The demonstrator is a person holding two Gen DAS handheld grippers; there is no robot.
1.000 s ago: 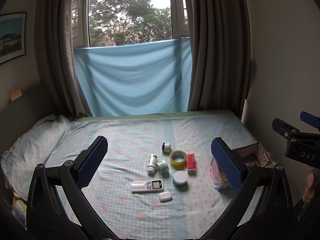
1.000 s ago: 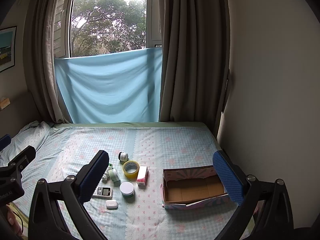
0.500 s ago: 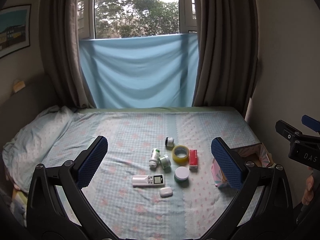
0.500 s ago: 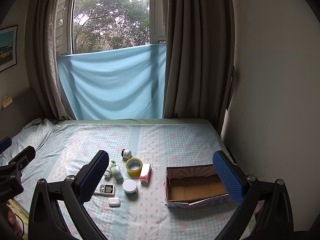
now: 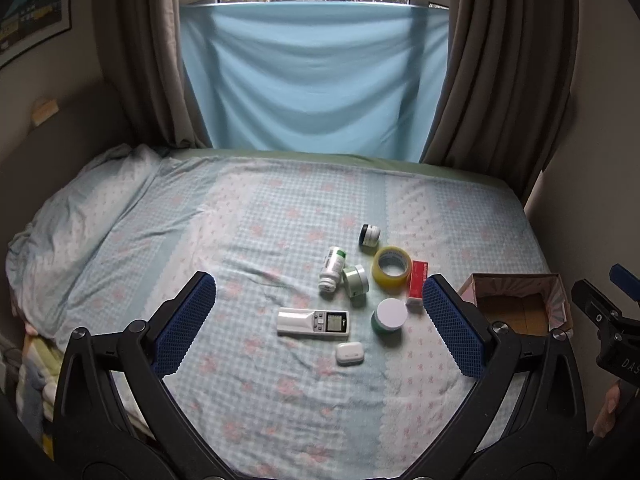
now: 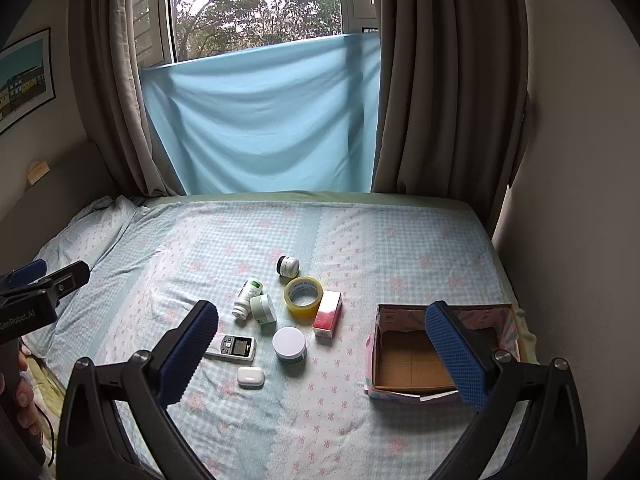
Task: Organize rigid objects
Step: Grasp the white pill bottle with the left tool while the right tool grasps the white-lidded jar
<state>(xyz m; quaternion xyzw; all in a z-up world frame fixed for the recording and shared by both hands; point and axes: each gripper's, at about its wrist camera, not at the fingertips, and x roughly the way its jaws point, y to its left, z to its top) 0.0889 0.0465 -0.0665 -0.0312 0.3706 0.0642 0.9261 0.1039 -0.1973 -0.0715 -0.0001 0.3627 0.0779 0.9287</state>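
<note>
Several small items lie together on the bed: a white remote [image 5: 313, 322] [image 6: 234, 347], a white earbud case [image 5: 349, 353] [image 6: 250, 376], a white-lidded green jar [image 5: 389, 317] [image 6: 289, 344], a yellow tape roll [image 5: 392, 267] [image 6: 303, 296], a red box [image 5: 417, 282] [image 6: 328, 313], a white pill bottle [image 5: 331, 269] [image 6: 247, 297], a pale green jar [image 5: 355, 280] [image 6: 263, 309] and a dark jar [image 5: 369, 235] [image 6: 287, 266]. An open cardboard box [image 5: 516, 304] [image 6: 416, 356] sits to their right. My left gripper [image 5: 318, 322] and right gripper [image 6: 322, 356] are open, empty, above the near bed.
The bed [image 5: 240, 216] carries a blue checked sheet, with a pillow [image 5: 72, 216] at the left. A blue cloth [image 5: 312, 76] hangs over the window between grey curtains. A wall [image 6: 580, 200] runs along the bed's right side.
Both grippers have moved forward and tilted down toward the bed, so the items and box appear larger and nearer. Both stay open and empty.
</note>
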